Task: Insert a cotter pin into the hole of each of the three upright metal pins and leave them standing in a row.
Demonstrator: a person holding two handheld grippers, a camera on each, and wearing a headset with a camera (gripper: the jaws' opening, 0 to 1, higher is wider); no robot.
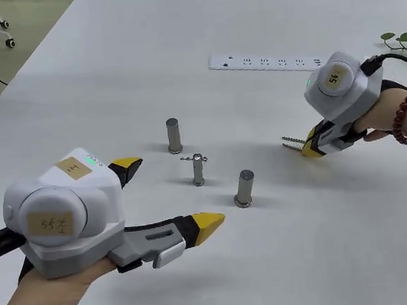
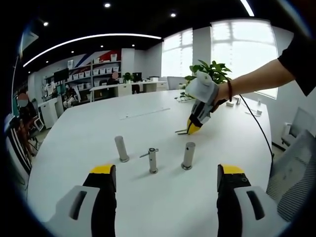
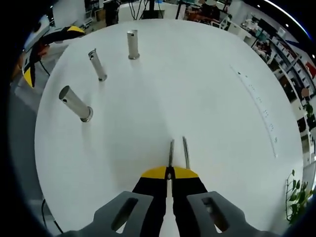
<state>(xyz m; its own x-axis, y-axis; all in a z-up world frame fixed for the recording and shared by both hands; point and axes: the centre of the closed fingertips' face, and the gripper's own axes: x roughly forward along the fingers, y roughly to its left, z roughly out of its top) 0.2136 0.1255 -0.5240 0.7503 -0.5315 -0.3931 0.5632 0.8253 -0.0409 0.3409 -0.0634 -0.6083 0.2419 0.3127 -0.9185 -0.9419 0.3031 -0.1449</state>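
While the left hand-held gripper (image 1: 170,192) hangs spread, the right hand-held gripper (image 3: 169,173) pinches a cotter pin (image 3: 171,154).

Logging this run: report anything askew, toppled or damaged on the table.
Nothing odd: the far grey metal pin, the middle one with its wire cotter pin and the near one stand upright in a row.

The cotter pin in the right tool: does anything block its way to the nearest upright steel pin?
Nothing visible. Bare white table separates the thin metal cotter pin from that grey cylindrical steel pin.
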